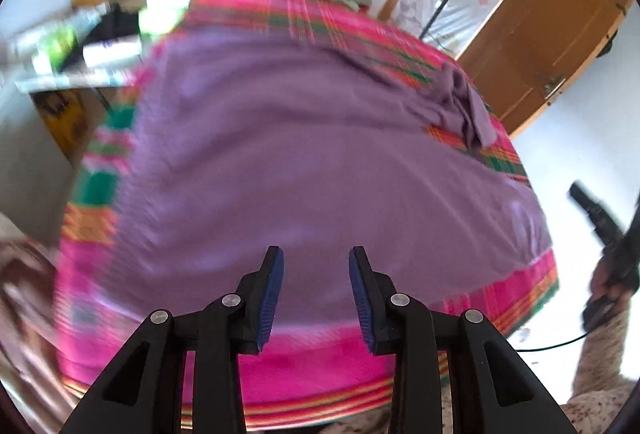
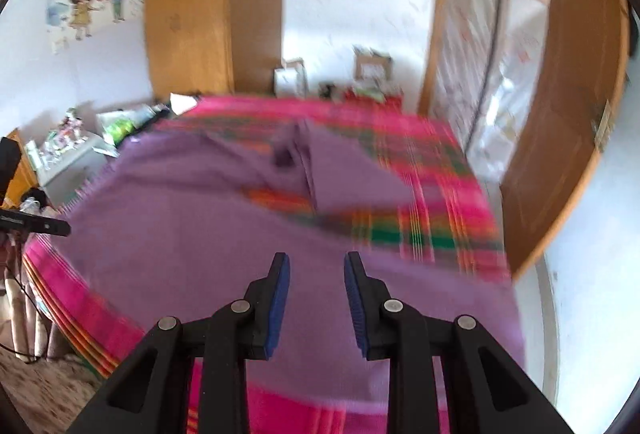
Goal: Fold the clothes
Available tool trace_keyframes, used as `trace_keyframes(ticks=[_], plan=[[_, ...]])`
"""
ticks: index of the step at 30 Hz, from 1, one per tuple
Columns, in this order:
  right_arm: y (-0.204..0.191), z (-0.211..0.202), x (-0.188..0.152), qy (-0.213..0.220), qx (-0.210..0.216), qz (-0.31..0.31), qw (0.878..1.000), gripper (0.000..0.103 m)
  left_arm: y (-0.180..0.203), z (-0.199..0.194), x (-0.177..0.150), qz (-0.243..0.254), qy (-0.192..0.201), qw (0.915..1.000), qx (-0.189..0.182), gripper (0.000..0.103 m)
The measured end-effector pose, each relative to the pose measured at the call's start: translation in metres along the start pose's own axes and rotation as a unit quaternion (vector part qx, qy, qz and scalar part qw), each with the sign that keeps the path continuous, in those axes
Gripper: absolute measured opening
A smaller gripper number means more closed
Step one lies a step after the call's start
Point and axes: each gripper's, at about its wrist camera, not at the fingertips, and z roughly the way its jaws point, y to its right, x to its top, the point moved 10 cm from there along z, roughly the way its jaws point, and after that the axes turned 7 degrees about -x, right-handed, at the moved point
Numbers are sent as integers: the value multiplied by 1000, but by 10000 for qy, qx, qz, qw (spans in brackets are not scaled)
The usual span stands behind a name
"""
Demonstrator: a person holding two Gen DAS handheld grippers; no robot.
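A large purple garment [image 1: 288,138] lies spread flat over a pink plaid bedspread [image 1: 320,362]; one part is bunched in folds at the far right [image 1: 464,102]. It also shows in the right wrist view [image 2: 208,234], with a rumpled fold at the far side [image 2: 296,150]. My left gripper [image 1: 316,258] is open and empty, above the garment's near edge. My right gripper [image 2: 316,262] is open and empty, above the garment's near right part. Both views are motion-blurred.
A cluttered side table [image 1: 80,50] stands left of the bed, also seen in the right wrist view [image 2: 68,150]. Wooden doors [image 1: 552,46] and a wardrobe [image 2: 188,14] line the walls. Cardboard boxes [image 2: 372,66] sit beyond the bed. The other hand-held gripper [image 1: 600,230] appears at right.
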Motion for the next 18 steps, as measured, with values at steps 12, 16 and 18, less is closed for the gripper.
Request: trace_keyframes(ticks=[12, 16, 18], plan=[[-57, 1, 183, 766, 707, -611, 9927, 29, -1, -57, 139, 993, 594, 9902, 779, 35], [-70, 34, 212, 565, 766, -629, 9935, 31, -13, -41, 174, 1026, 449, 9903, 819, 35], [-80, 61, 218, 340, 906, -641, 9932, 32, -21, -18, 187, 1166, 237, 9893, 848, 35]])
